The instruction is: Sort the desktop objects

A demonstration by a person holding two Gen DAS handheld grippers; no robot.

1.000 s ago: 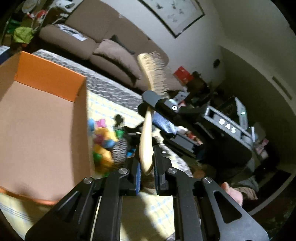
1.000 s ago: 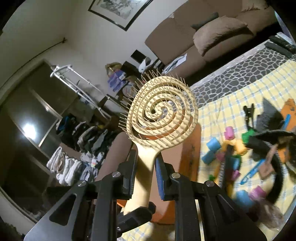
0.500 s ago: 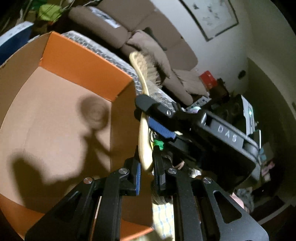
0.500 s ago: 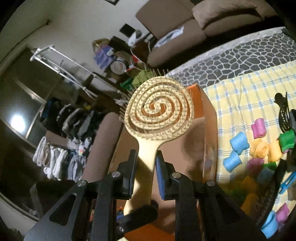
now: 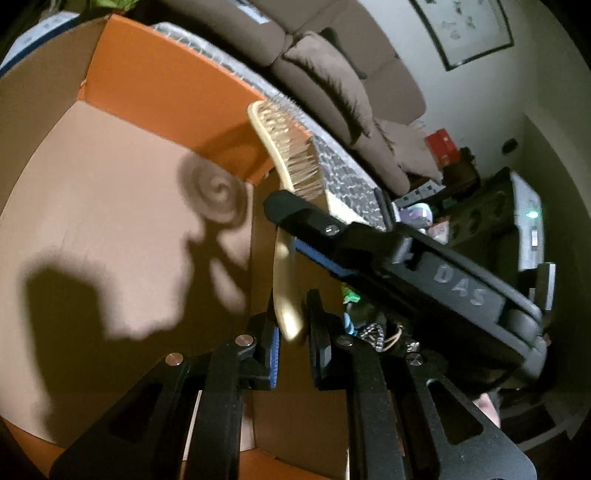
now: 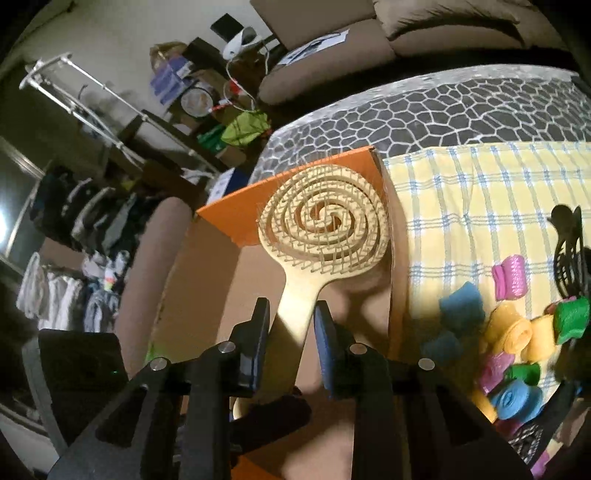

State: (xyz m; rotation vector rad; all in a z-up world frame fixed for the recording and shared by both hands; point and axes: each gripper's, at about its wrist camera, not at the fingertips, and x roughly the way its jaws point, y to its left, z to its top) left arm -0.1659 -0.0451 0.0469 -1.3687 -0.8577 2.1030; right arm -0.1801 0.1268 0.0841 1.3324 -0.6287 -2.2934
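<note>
Brown sofa with cushions, framed picture on wall, clothes rack, hanging laundry

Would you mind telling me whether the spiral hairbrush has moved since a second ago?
Yes. In the right wrist view the spiral hairbrush has dropped from in front of the far wall to just over the orange cardboard box.
</note>
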